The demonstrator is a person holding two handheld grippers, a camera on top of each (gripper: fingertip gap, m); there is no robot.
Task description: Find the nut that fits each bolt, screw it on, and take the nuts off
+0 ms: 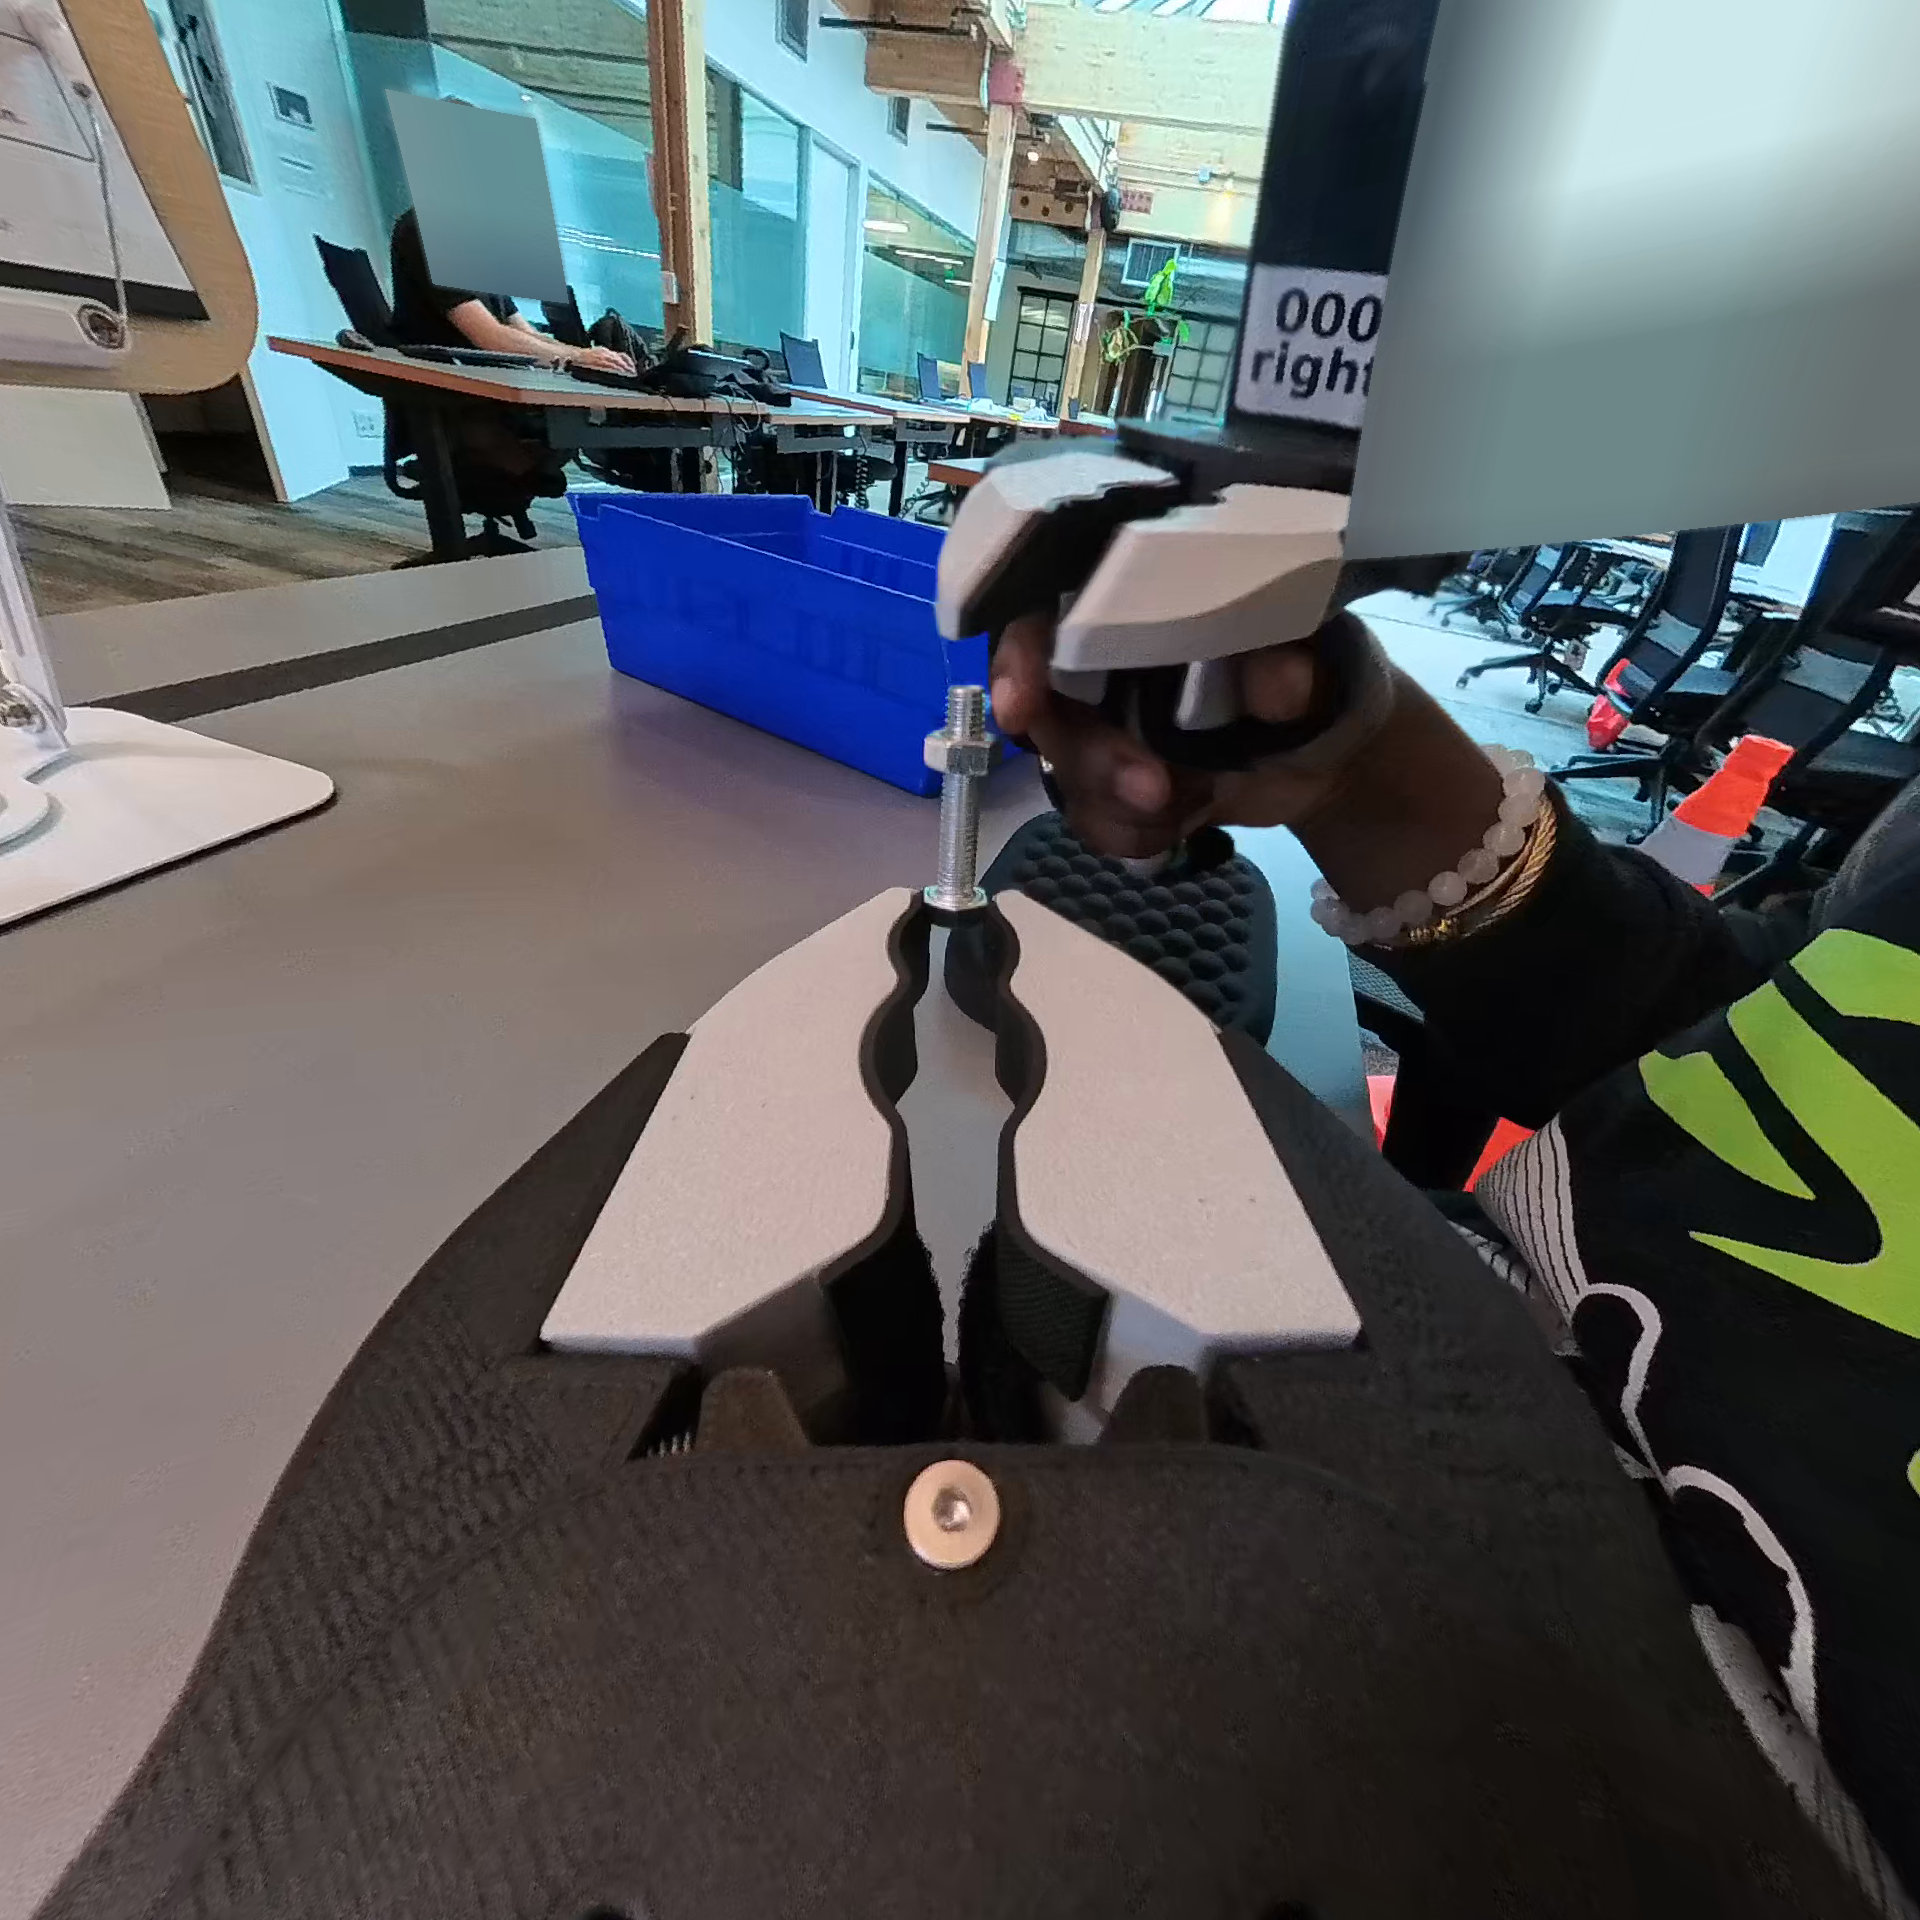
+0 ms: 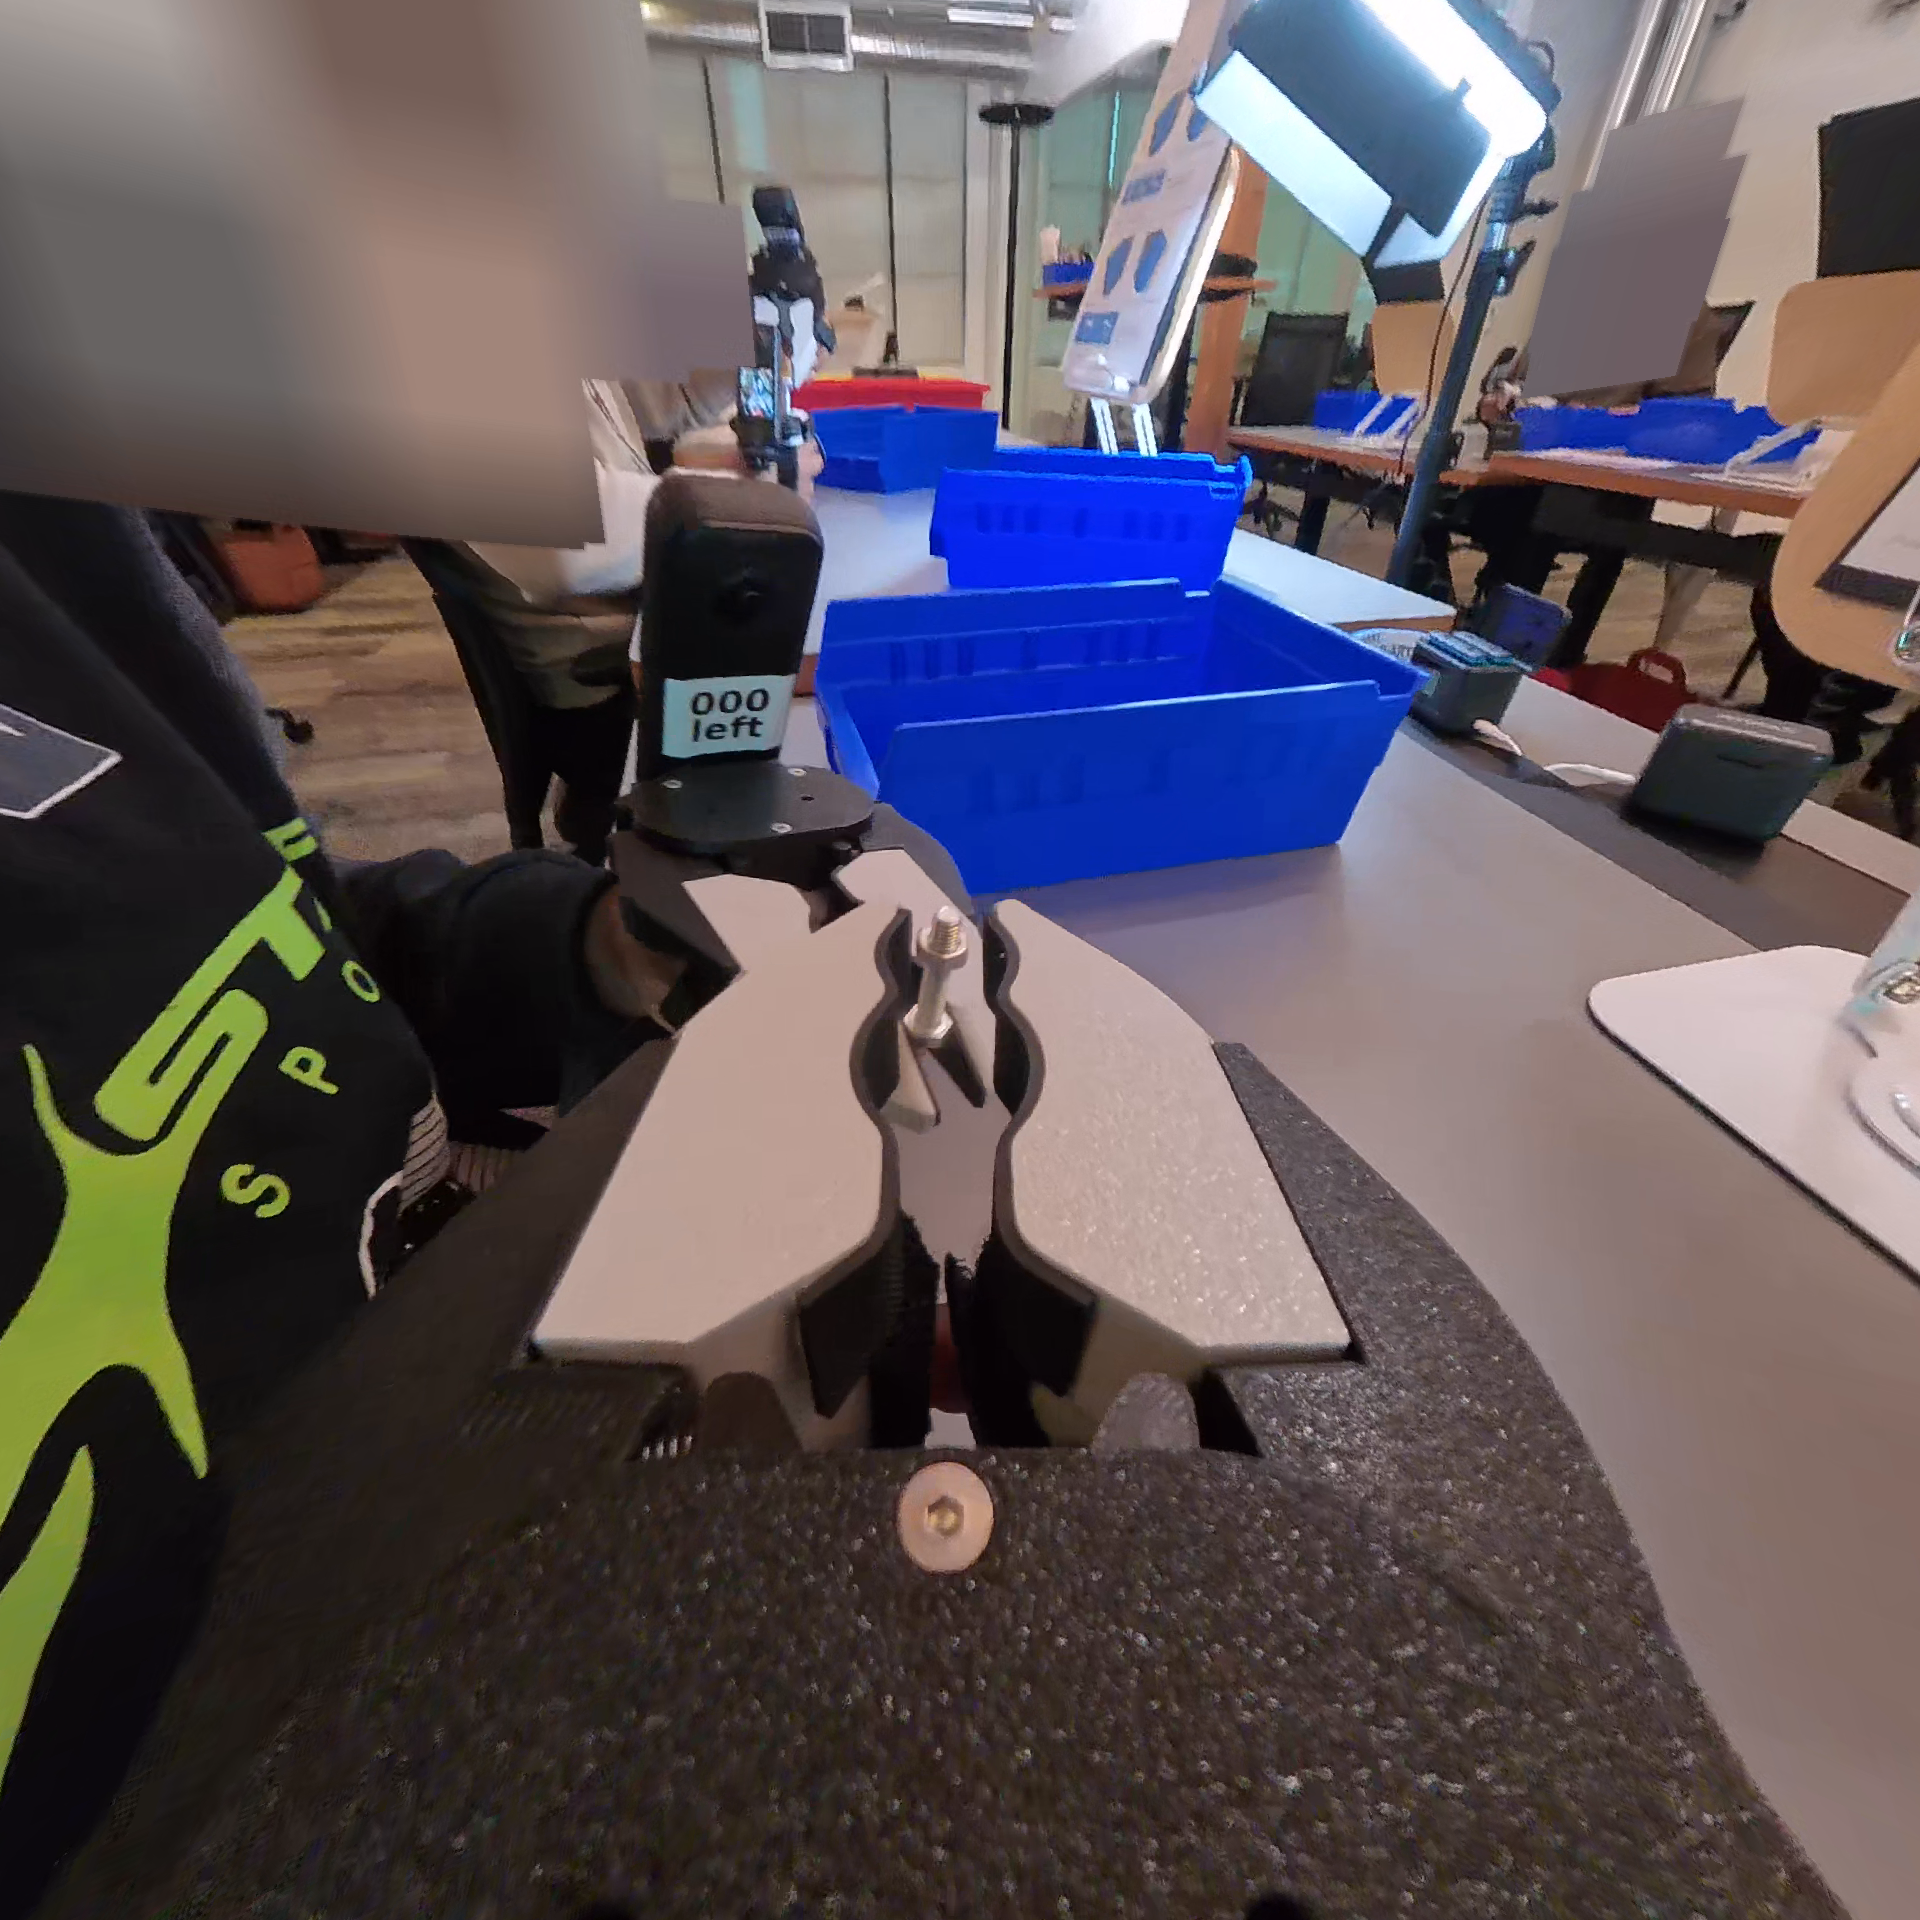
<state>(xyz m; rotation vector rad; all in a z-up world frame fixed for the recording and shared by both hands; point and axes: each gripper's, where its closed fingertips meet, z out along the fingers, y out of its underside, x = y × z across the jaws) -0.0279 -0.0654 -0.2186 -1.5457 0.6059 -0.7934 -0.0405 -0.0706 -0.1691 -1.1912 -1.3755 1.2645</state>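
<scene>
In the left wrist view my left gripper (image 1: pixel 956 904) is shut on the head of a silver bolt (image 1: pixel 957 831) and holds it upright above the grey table (image 1: pixel 468 935). A hex nut (image 1: pixel 958 752) sits on the thread near the bolt's top. My right gripper (image 1: pixel 1013 634) hangs just above and right of the bolt's top, jaws a narrow gap apart and empty. In the right wrist view the bolt (image 2: pixel 935 971) shows through the gap of my right gripper (image 2: pixel 945 920), and the left gripper (image 2: pixel 769 935) reaches in from the left.
A blue bin (image 1: pixel 769 613) stands on the table behind the bolt; it also shows in the right wrist view (image 2: pixel 1122 769), with more bins beyond. A white stand base (image 1: pixel 156 800) lies at the left. Dark cases (image 2: pixel 1725 769) sit at the far right. A black chair back (image 1: pixel 1153 914) stands below my right hand. Tip to tip, the grippers are about 5 cm apart.
</scene>
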